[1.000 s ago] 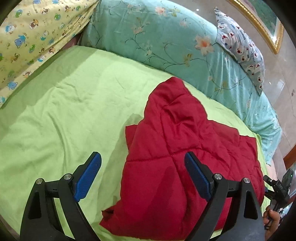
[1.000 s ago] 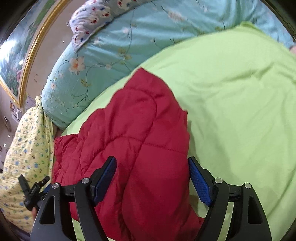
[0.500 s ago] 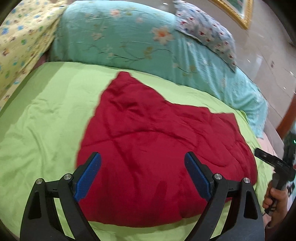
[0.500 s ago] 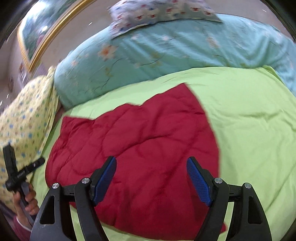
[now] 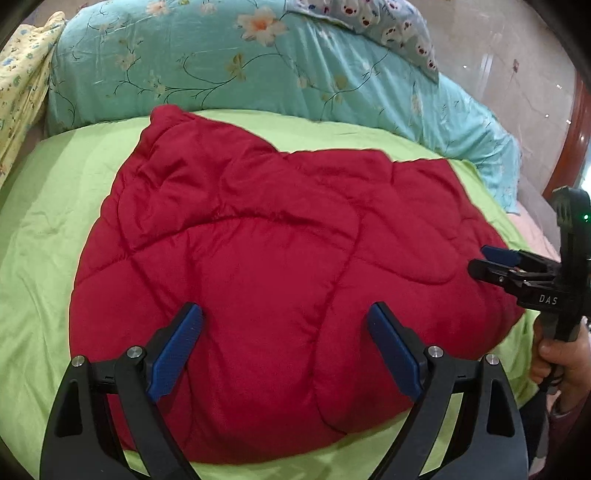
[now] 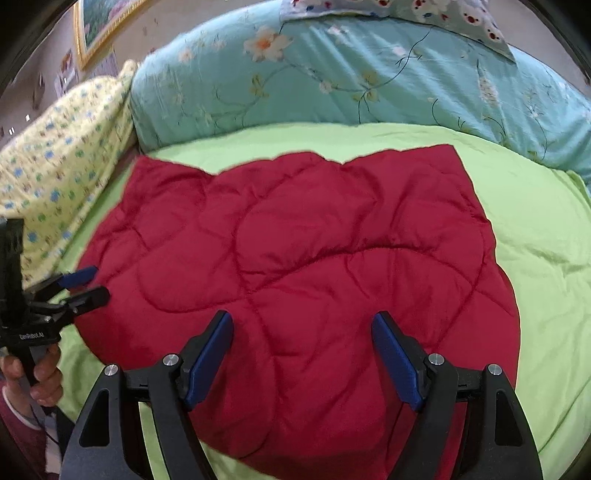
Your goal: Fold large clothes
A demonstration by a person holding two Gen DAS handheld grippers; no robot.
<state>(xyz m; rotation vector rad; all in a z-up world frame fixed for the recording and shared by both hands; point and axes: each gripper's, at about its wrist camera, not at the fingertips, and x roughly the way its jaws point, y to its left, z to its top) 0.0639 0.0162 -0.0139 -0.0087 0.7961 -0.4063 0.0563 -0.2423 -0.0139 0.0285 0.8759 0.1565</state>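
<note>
A red quilted garment [image 5: 280, 258] [image 6: 303, 251] lies spread on the lime-green bed cover [image 5: 48, 236] [image 6: 546, 243]. My left gripper [image 5: 284, 314] hovers open above its near part, blue pads wide apart with nothing between them. My right gripper [image 6: 303, 323] also stands open above the garment's near part, empty. In the left wrist view the right gripper [image 5: 491, 260] shows at the garment's right edge, held by a hand [image 5: 561, 362]. The left gripper [image 6: 86, 284] appears in the right wrist view at the garment's left edge.
A turquoise floral quilt [image 5: 229, 70] [image 6: 369, 74] is piled along the far side of the bed, with a white printed pillow [image 5: 391, 26] on top. A yellow printed cloth [image 6: 62, 162] lies at the left. A framed picture [image 6: 99, 22] hangs on the wall.
Both wrists have rolled and both hands moved sideways, so the garment now sits level and centred in each view. Each gripper has come closer into the other's view. The jaws stayed open.
</note>
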